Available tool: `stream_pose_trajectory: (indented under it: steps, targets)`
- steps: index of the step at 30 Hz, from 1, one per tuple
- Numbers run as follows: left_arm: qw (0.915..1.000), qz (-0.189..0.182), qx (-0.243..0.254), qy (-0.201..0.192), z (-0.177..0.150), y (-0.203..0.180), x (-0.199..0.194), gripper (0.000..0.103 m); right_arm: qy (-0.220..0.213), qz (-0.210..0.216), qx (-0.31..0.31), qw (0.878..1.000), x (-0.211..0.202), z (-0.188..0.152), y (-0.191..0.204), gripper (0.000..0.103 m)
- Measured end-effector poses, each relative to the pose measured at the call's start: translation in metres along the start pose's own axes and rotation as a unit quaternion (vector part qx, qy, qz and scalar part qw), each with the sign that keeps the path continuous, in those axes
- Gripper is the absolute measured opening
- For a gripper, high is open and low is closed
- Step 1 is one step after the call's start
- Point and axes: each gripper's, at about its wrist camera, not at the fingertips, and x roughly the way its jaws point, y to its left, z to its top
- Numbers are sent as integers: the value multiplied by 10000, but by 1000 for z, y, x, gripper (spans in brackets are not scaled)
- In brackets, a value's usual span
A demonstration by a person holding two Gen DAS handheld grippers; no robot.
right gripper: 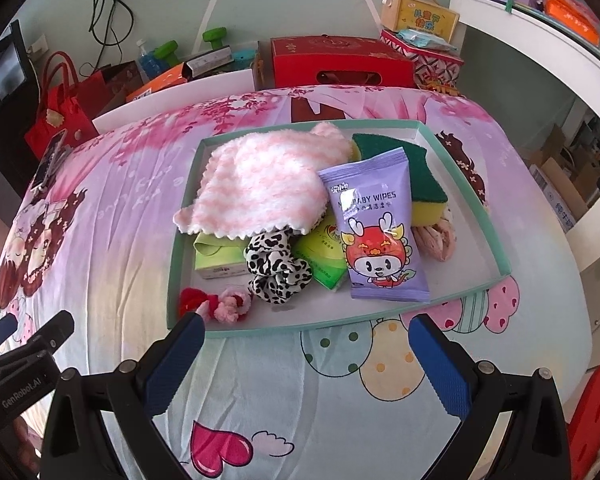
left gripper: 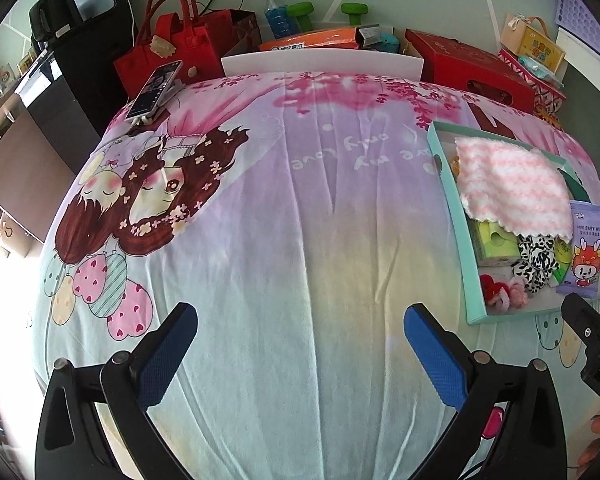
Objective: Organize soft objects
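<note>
A teal-rimmed tray lies on the printed bedsheet and holds the soft items. A pink-and-white cloth is draped over the pile. A purple baby wipes pack leans on a green-and-yellow sponge. Below the cloth lie a leopard scrunchie, a green tissue pack and a red-and-pink scrunchie. My right gripper stands open just short of the tray's near rim, nothing between its fingers. My left gripper is open over bare sheet, left of the tray.
A phone rests at the bed's far left corner. Red bags, a red box, green dumbbells and cartons crowd the far side behind a white board. A pink scrunchie lies at the tray's right.
</note>
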Motion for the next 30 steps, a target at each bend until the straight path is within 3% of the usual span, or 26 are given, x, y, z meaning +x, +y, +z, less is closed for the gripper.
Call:
stream_pose_trajectory:
  steps: [30]
  targets:
    - [10000,-15,47,7,4,0,1,103,-58,21,-109,9999,3,2,1,103]
